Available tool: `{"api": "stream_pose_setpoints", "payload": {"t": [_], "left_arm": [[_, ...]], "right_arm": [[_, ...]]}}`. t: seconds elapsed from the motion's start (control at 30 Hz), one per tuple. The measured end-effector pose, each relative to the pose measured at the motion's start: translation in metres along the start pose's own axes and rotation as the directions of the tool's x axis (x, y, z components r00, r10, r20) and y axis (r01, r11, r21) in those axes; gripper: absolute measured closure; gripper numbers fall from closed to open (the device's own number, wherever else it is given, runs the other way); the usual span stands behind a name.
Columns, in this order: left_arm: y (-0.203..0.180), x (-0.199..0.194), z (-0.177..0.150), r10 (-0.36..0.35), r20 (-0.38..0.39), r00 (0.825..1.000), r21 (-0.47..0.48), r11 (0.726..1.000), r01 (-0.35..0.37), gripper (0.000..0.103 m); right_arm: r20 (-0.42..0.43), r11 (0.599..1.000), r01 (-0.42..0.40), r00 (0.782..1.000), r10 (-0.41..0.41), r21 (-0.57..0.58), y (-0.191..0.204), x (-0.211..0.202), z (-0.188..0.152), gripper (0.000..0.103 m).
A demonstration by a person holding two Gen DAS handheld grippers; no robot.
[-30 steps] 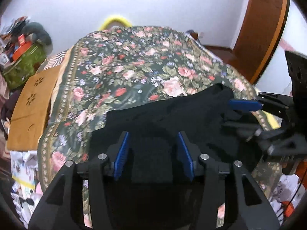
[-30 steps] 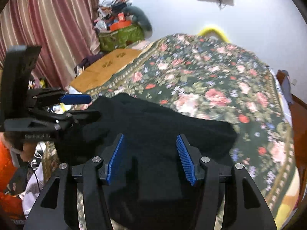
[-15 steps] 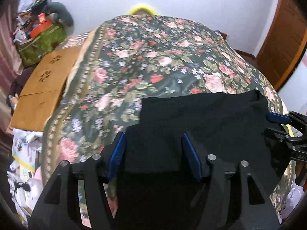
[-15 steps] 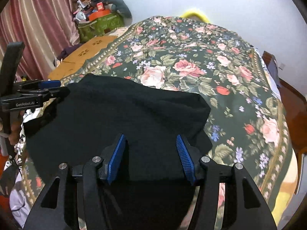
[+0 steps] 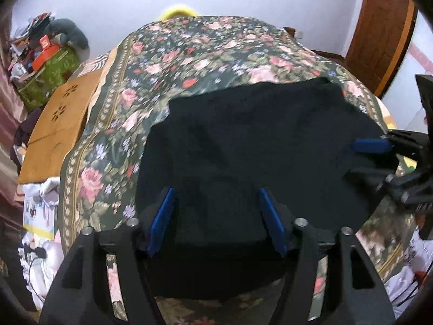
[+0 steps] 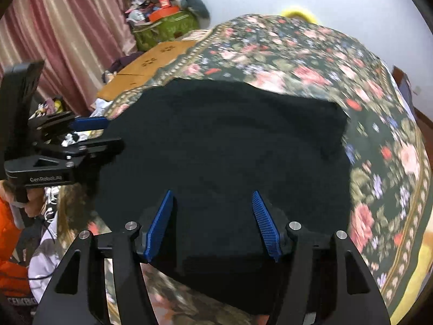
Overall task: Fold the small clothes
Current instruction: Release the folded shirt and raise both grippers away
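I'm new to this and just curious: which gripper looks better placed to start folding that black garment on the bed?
Left, narrowly. Both grippers' jaws are opening with the black garment between them, but the left gripper sits beside its side edge; the right gripper is further in.

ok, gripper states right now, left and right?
Left gripper: jaws opening, apart over the black garment, no visible pinch on it.
Right gripper: jaws opening, apart over the same garment, nothing visibly gripped.
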State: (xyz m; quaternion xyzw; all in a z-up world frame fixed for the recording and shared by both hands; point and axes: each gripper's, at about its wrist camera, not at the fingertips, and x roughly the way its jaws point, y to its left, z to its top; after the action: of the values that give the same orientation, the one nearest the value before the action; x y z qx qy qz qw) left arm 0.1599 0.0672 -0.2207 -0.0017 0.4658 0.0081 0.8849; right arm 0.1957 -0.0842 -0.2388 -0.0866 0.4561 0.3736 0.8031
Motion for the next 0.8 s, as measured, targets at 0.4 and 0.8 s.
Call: {"api": "stream_pose_setpoints", "payload": {"t": [0.4,0.8], "left_arm": [[0.067,-0.031,-0.012,0.133,0.056,0.990,-0.203,0.972,-0.120,0.026],[0.027,-0.167,0.015,0.077,0.405,0.911,-0.203,0.979,0.007,0.025]], "right_arm": [[0.074,0.985,0.113,0.990,-0.123,0.130,-0.036,-0.051,-0.017,0.046],[0.412,0.995,0.088,0.906,-0.097,0.039,0.035,-0.158,0.015,0.042]]}}
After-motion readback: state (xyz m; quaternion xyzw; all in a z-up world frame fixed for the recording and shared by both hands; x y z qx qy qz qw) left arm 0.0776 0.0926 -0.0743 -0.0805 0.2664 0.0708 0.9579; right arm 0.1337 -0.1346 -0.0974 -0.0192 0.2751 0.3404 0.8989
